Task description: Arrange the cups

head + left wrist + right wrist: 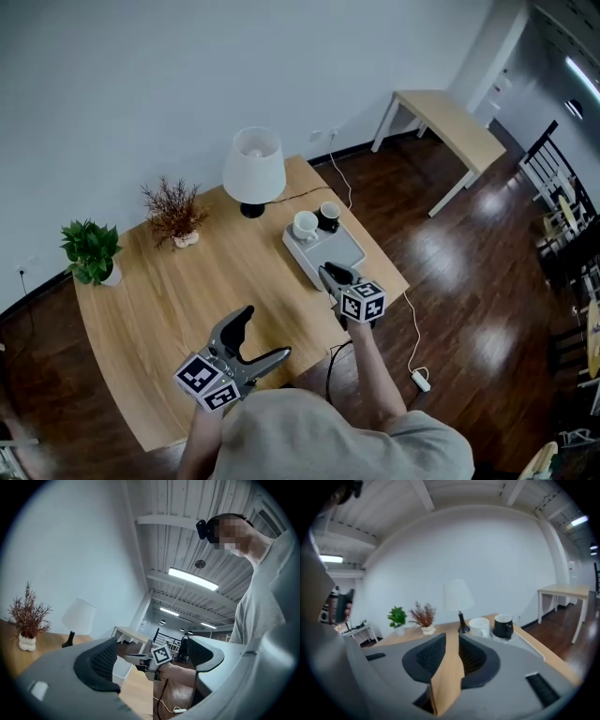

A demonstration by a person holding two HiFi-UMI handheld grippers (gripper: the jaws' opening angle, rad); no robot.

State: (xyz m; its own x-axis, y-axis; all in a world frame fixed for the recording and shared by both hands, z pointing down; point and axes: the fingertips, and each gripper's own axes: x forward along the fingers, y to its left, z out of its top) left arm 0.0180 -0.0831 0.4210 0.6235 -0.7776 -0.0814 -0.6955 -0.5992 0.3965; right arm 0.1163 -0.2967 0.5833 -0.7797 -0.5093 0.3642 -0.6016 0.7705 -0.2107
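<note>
On the head view I saw the white cup (305, 225) and black cup (329, 217) side by side on the tray (339, 251), at twelve o'clock from my right gripper (330, 274). The left gripper view showed my left gripper (152, 656) spread wide and empty. In the right gripper view the jaws were barely parted with nothing between them, and both cups stood at one o'clock.

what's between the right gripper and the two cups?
Only bare tray floor. In the head view the right gripper is at the tray's near end, and the white cup and black cup are at its far end.
</note>
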